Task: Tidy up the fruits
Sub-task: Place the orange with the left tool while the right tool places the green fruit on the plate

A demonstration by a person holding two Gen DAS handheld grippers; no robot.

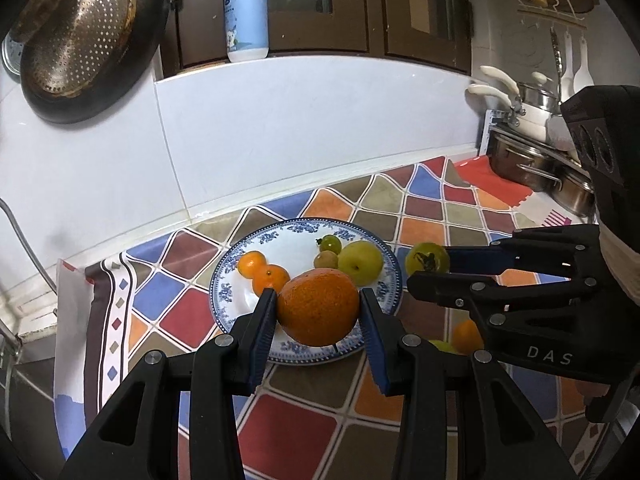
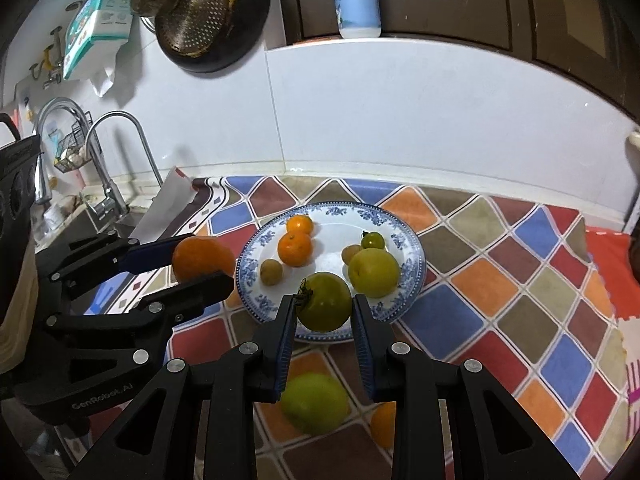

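Tongs first: my left gripper (image 1: 319, 312) is clamped on a big orange (image 1: 318, 306), both pads pressed to its sides, held over the near rim of the blue-and-white plate (image 1: 224, 280). My right gripper (image 2: 325, 304) pinches a green tomato (image 2: 325, 301) with its stem turned left, above the plate's near edge. Under that gripper, on the checked cloth (image 2: 500, 304), lie a green fruit (image 2: 314, 402) and part of an orange one (image 2: 383, 424). On the plate sit two small tangerines (image 2: 295, 247) touching each other, a yellow-green plum (image 2: 374, 267), a small green tomato (image 2: 373, 240) and two small tan fruits (image 2: 271, 272). Beyond, a white tiled wall (image 2: 400, 120) carries a hanging pan (image 2: 212, 12).
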